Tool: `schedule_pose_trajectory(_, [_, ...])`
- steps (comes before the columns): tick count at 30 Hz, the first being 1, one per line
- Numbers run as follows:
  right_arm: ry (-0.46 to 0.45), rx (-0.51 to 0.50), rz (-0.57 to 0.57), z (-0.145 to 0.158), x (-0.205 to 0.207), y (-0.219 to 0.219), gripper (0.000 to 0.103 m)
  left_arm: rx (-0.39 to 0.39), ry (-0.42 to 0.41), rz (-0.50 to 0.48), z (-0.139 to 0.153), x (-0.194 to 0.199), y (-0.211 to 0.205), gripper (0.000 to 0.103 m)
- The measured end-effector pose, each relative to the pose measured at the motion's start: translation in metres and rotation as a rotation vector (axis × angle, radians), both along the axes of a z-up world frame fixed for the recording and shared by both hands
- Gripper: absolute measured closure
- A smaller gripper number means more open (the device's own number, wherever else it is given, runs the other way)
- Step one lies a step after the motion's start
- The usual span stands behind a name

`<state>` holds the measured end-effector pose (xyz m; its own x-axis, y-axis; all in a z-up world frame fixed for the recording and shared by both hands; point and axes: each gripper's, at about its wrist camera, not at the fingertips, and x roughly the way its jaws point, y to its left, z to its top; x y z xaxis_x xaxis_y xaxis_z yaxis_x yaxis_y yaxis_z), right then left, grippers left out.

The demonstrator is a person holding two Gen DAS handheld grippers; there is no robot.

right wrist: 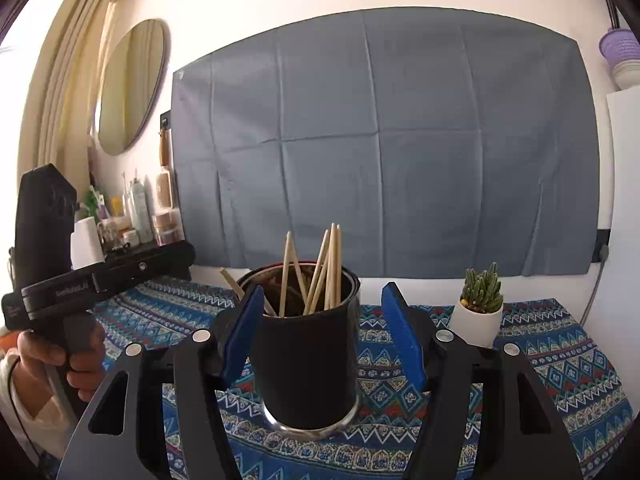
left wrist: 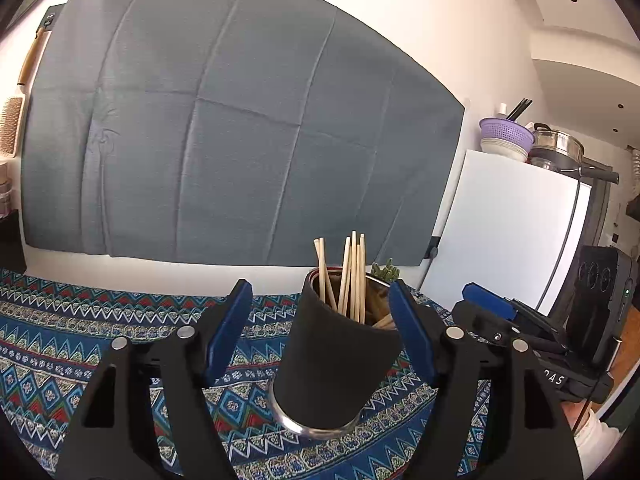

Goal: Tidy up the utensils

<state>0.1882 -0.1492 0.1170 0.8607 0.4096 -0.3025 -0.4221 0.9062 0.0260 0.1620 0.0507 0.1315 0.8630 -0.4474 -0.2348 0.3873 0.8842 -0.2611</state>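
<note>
A black cup with a metal base (left wrist: 334, 364) stands on the patterned tablecloth and holds several wooden chopsticks (left wrist: 352, 276). In the left wrist view my left gripper (left wrist: 320, 300) is open, its blue pads on either side of the cup without touching it. The right gripper (left wrist: 488, 302) shows there at the right. In the right wrist view the same cup (right wrist: 306, 360) with its chopsticks (right wrist: 320, 272) stands between the open blue pads of my right gripper (right wrist: 322, 304). The left gripper's body (right wrist: 72, 280) is at the left, held by a hand.
A small cactus in a white pot (right wrist: 478, 308) stands right of the cup. A grey cloth (right wrist: 380, 140) hangs on the wall behind. A shelf with bottles (right wrist: 132, 216) is at the left. A white fridge (left wrist: 504, 232) with bowls on top stands at the right.
</note>
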Motion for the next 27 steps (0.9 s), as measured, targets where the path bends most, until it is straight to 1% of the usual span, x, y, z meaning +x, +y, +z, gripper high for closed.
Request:
schedule_pose_trajectory(1, [0.003, -0.001, -0.005, 0.0, -0.005, -0.001, 0.038, 0.009, 0.002, 0.012, 0.0, -0.006, 0.002, 0.022])
schedule_pose_trajectory(2, [0.006, -0.003, -0.013, -0.001, -0.009, -0.002, 0.03, 0.021, 0.001, 0.021, 0.0, -0.013, 0.003, 0.02])
schedule_pose_trajectory(3, [0.005, -0.005, -0.022, -0.002, -0.015, -0.003, 0.025, 0.034, -0.003, 0.035, 0.0, -0.021, 0.005, 0.014])
schedule_pose_trajectory(4, [0.002, -0.005, -0.025, -0.002, -0.02, -0.004, 0.022, 0.047, -0.008, 0.047, 0.0, -0.028, 0.005, 0.007])
schedule_pose_trajectory(5, [-0.003, -0.005, -0.028, -0.004, -0.026, -0.004, 0.017, 0.061, -0.01, 0.056, 0.0, -0.036, 0.006, 0.005])
schedule_pose_trajectory(8, [-0.015, -0.032, -0.047, -0.007, -0.044, -0.005, 0.015, 0.09, -0.007, 0.069, -0.004, -0.058, 0.005, 0.006])
schedule_pose_trajectory(11, [-0.005, -0.07, -0.066, -0.012, -0.059, -0.003, 0.013, 0.091, 0.018, 0.075, -0.009, -0.077, 0.005, 0.006])
schedule_pose_trajectory(14, [0.012, -0.1, -0.085, -0.019, -0.072, -0.005, 0.011, 0.143, 0.054, 0.082, -0.017, -0.092, -0.001, 0.006])
schedule_pose_trajectory(16, [0.022, -0.118, -0.094, -0.025, -0.082, -0.006, 0.011, 0.171, 0.06, 0.076, -0.026, -0.104, -0.006, 0.006])
schedule_pose_trajectory(20, [0.027, -0.152, -0.089, -0.038, -0.103, -0.009, 0.009, 0.167, 0.11, 0.092, -0.043, -0.123, -0.008, 0.006])
schedule_pose_trajectory(22, [0.022, -0.154, -0.096, -0.045, -0.113, -0.01, 0.008, 0.158, 0.114, 0.12, -0.052, -0.133, -0.008, 0.006])
schedule_pose_trajectory(25, [0.048, -0.138, -0.103, -0.053, -0.12, -0.011, 0.008, 0.177, 0.119, 0.146, -0.064, -0.143, -0.013, 0.006])
schedule_pose_trajectory(27, [0.06, -0.127, -0.109, -0.057, -0.122, -0.01, 0.008, 0.201, 0.119, 0.14, -0.071, -0.147, -0.018, 0.006])
